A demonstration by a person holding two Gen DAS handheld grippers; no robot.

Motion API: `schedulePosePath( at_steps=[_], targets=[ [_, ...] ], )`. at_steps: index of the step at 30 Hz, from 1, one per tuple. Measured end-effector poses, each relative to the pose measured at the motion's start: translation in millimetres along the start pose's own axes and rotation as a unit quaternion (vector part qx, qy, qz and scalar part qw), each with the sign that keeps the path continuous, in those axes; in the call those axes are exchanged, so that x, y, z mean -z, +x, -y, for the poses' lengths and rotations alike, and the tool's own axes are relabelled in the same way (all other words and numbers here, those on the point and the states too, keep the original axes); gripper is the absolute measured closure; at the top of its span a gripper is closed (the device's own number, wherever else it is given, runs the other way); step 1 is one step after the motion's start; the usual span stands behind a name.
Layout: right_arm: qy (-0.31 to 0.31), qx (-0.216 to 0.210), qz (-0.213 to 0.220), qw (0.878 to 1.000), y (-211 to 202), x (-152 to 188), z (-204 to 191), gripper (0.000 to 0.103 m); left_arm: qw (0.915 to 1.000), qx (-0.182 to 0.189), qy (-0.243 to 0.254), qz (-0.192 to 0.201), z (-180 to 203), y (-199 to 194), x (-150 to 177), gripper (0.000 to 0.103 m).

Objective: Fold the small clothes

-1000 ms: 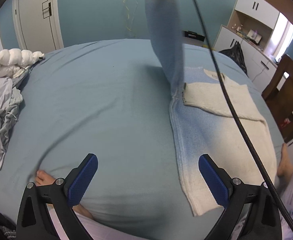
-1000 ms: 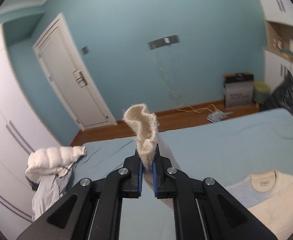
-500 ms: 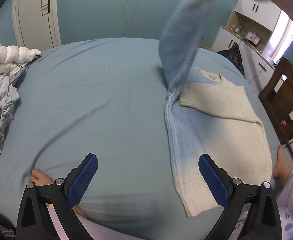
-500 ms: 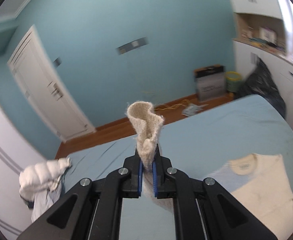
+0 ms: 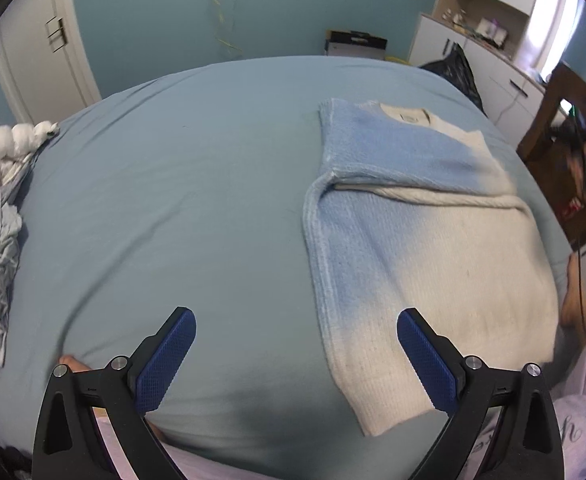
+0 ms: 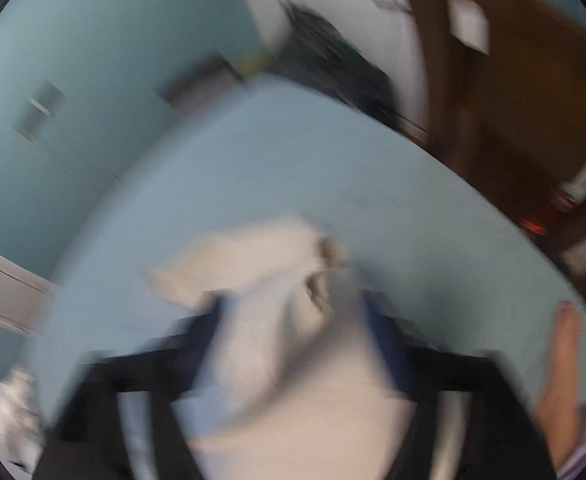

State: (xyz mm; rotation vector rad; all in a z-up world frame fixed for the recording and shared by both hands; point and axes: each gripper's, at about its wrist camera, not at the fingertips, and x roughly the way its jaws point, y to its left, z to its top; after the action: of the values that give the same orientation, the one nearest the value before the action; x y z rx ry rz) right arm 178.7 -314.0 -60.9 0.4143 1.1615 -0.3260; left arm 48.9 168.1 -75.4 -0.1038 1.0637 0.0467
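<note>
Our right tool (image 6: 293, 320) is opening, releasing the sleeve (image 5: 413, 160) now folded across the sweater (image 5: 433, 272) (bottom half-fold remains); left tool (image 5: 297, 364) hovers spread, sweater's hem ahead-right.

The sleeve (image 5: 413, 156) that the right gripper (image 6: 293, 320) held up in the air a second ago now lies flat across the sweater's (image 5: 421, 280) chest, over the other folded sleeve. The right gripper's jaws, clamped on the cuff before, are opening, with pale knit blurred between them; it has swung from facing the far wall to looking down at the bed (image 5: 173, 200). The cable that crossed the left wrist view has moved off to the right edge
</note>
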Motion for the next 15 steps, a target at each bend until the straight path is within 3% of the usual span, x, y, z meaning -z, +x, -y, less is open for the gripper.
schedulePosePath(
  at_steps=[3, 5, 8, 12, 15],
  targets=[
    [0.029, 0.039, -0.06, 0.997, 59.7, 22.8, 90.6, 0.024, 0.9994, -0.017, 0.03, -0.01, 18.3, 13.3, -2.2, 0.001],
    [0.052, 0.013, -0.083, 0.995, 82.6, 35.4, 125.1, 0.024, 0.9982, -0.032, 0.048, -0.015, 27.9, 21.4, -3.3, 0.001],
    [0.059, -0.017, -0.088, 0.994, 103.5, 48.9, 138.7, 0.024, 0.997, -0.041, 0.064, -0.017, 40.4, 28.2, -3.7, 0.001],
    [0.005, -0.077, -0.05, 0.996, 111.7, 52.5, 85.1, 0.024, 0.9955, -0.052, 0.078, -0.019, 48.6, 35.2, -3.8, 0.001],
    [-0.081, -0.086, -0.072, 0.99, 125.1, 53.7, 6.6, 0.024, 0.9943, -0.063, 0.081, -0.028, 51.2, 42.4, -4.3, 0.001]
  ],
)
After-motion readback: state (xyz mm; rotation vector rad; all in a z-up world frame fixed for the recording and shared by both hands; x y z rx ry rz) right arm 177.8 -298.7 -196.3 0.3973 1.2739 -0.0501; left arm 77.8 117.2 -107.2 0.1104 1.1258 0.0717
